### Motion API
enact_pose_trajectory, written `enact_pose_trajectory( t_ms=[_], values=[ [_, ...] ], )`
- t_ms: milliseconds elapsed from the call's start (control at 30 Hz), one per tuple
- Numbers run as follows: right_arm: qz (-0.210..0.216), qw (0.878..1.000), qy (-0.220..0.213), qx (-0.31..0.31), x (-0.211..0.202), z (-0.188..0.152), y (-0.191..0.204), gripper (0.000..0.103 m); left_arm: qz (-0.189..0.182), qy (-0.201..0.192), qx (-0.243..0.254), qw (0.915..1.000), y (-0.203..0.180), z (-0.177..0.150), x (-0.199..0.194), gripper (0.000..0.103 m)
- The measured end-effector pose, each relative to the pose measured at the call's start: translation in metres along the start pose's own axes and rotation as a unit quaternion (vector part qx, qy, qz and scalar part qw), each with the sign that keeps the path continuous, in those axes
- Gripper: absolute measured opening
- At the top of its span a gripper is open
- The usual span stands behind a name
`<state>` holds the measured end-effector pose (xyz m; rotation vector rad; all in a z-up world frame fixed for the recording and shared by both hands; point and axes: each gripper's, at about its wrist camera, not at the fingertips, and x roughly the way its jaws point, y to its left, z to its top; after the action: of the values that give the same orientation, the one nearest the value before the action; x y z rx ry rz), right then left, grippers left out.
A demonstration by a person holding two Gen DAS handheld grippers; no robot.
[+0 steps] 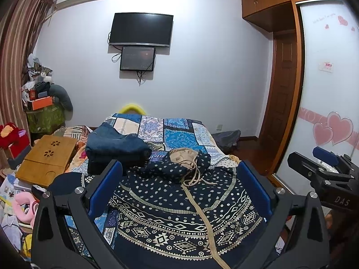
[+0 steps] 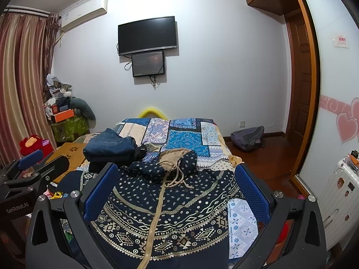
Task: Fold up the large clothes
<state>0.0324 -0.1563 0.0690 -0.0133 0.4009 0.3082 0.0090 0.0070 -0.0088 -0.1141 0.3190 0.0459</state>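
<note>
1. Treat the navy hooded zip jacket with the cream geometric and dot print (image 1: 179, 206) as a soft, limp load. It appears thick, possibly fleece-lined, so expect moderate weight and sagging between your two grip points.
2. Take hold at the fabric edges, not at the printed middle. Judged from its layout, the side seams or the sleeve and shoulder areas near the hood give the best control.
3. Avoid pinching the beige zipper strip (image 1: 202, 219) or the loose beige drawcords (image 1: 193, 177); these are likely to slide or pull free.
4. Locate the jacket: it lies front-up and spread on the blue patchwork quilt (image 1: 177, 132) on the bed, directly ahead of both tools, hood (image 2: 177, 163) at the far end with its beige lining exposed.
5. Note the folded dark-blue denim garment (image 1: 116, 145) just beyond the jacket on your left; keep the fold clear of it.
6. Check the tools. The left gripper (image 1: 179, 188) is spread wide and holds nothing. The right gripper (image 2: 175, 190) is likewise spread wide and empty. Both hover above the jacket's near half.
</note>
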Motion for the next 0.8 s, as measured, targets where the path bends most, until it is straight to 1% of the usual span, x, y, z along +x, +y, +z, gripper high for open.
enact_pose_trajectory(
  t_ms=[800],
  values=[
    [0.003,1.000,0.006,0.001,0.0013,-0.0033,0.0022,0.103,0.005,0.003,0.000,1.0000,0.0028,-0.0012,0.0031,0.103]
  ],
)
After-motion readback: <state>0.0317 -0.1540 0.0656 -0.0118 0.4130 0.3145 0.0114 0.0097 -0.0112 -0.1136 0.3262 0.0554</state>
